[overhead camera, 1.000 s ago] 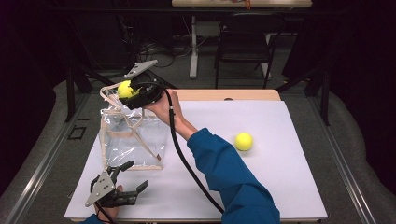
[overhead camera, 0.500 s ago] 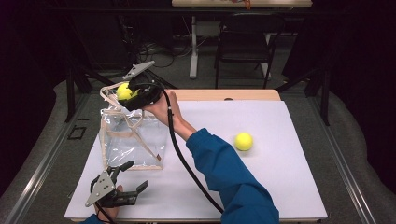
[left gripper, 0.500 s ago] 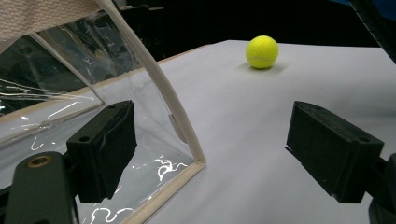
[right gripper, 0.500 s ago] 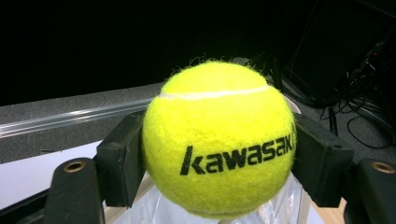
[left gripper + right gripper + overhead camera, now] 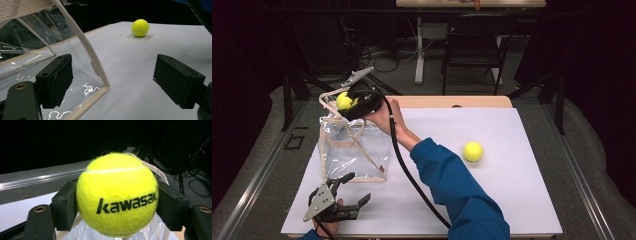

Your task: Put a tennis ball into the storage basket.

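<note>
My right gripper [image 5: 346,102] clamps a tennis ball [image 5: 117,195] above the clear bag [image 5: 352,150], whose opening I can't make out. My left gripper [image 5: 343,192] rests open near the white surface's [image 5: 512,190] front edge. A second ball [image 5: 472,151] lies on bare surface, darkness around.

open table [image 5: 512,200] right of bag [image 5: 354,147]

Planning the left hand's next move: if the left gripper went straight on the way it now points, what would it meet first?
Probably the clear bag's near corner edge, which stands between the left gripper's open jaws. Past it the table runs bare to the far tennis ball, though depth is hard to judge.
</note>
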The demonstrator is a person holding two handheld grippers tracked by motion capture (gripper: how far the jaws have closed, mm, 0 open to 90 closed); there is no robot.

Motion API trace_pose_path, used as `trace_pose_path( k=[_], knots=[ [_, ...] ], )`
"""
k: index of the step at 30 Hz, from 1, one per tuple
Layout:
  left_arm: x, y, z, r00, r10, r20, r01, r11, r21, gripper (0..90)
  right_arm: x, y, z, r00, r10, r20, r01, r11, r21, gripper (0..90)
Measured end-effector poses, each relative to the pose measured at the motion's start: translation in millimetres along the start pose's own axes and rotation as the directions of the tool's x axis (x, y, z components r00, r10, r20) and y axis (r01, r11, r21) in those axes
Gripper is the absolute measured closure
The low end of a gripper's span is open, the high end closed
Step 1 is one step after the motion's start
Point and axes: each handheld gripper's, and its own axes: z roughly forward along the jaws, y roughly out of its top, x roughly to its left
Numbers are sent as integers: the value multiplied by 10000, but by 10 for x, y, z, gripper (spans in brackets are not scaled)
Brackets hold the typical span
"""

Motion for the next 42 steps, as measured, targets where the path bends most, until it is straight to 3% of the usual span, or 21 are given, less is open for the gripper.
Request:
trace_pose_path(
  k=[16,26,29,42],
  knots=[
    [-1,1,-1,10000,22,17,-22,10000,10,157,20,-21,68,9999,32,-111,-28,9993,374,264],
    [-3,2,-1,10000,14,32,-14,10000,-1,157,37,-25,109,9999,-44,105,37,9978,659,254],
    [-1,1,-3,10000,3,26,-3,10000,-2,157,16,-29,88,9996,164,232,-178,9977,647,144],
    [-2,-2,7,10000,-1,32,1,10000,32,157,-130,-183,-183,9966,715,-420,-686,9953,677,0]
  ],
)
